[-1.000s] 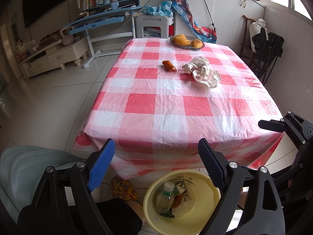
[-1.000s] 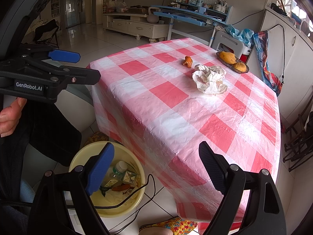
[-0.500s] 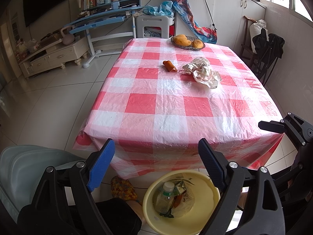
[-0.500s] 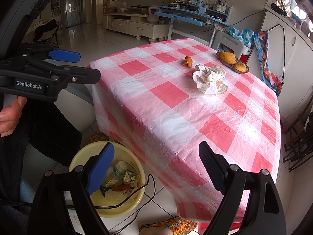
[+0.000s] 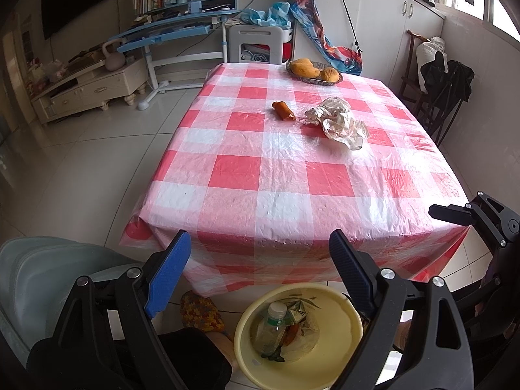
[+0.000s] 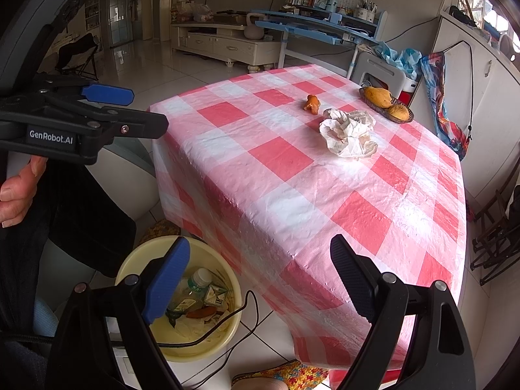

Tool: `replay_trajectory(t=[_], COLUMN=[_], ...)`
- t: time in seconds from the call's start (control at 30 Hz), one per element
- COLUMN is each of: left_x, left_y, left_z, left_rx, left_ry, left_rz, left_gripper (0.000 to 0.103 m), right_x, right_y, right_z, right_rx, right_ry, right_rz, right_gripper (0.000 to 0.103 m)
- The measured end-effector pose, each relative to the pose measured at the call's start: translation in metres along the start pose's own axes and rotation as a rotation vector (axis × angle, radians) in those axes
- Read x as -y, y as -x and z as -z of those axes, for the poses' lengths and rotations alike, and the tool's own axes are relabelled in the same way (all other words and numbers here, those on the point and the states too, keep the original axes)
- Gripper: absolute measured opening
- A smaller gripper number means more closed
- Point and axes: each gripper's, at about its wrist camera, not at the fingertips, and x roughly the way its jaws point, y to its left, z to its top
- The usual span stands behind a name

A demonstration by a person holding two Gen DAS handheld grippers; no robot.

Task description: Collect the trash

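1. Grippers first: the left gripper hung over the near edge of the table with its jaws wide apart and nothing between them.
2. The right gripper was likewise spread wide and empty, held off the table's near corner.
3. In the right wrist view, the left gripper appeared at the left side, gripped by a hand.
4. A crumpled white wrapper lay on the red-and-white checked tablecloth, toward the far half of the table, well apart from both grippers.
5. A small orange sausage-like piece lay just beside the wrapper, on its left in the left wrist view.
6. A dish of yellow fruit sat near the table's far edge.
7. On the floor below the near edge stood a yellow basin holding a plastic bottle, small cartons and other scraps.
8. A colourful knitted slipper showed just beside the basin.
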Motion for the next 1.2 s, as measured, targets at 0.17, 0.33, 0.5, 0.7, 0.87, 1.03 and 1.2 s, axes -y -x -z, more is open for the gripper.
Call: replay_trajectory(t=[0.17, 0.33, 0.5, 0.7, 0.87, 1.03, 1.2], left_x=[-0.001, -0.021, -0.027, -0.015, -0.009, -0.001, 0.006], left_y=[0.000, -0.006, -0.018, -0.059, -0.103, -0.147, -0.188], left_z=[-0.004, -0.017, -0.046, -0.091, -0.132, -0.167, -0.184], left_rx=[-0.006, -0.048, -0.056, -0.090, -0.114, -0.131, -0.184], left_ry=[0.009, 0.127, 0.168, 0.140, 0.158, 0.153, 0.132], left_rz=[0.013, 0.107, 0.107, 0.102, 0.090, 0.053, 0.026], left_gripper=[0.083, 0.083, 0.083, 0.083, 0.083, 0.083, 0.078], right_x=[0.002, 0.009, 0.029, 0.062, 0.081, 0.095, 0.118], right_y=[0.002, 0.004, 0.001, -0.013, -0.039, -0.074, -0.099], right_z=[0.000, -0.002, -0.009, -0.028, -0.055, -0.082, -0.098], right_rx=[0.005, 0.020, 0.030, 0.037, 0.033, 0.024, 0.019], right_ry=[0.000, -0.024, -0.111, -0.200, -0.211, -0.185, -0.228], right_rz=[0.001, 0.017, 0.033, 0.047, 0.035, 0.049, 0.052], right_gripper=[0.084, 0.084, 0.084, 0.084, 0.087, 0.090, 0.090])
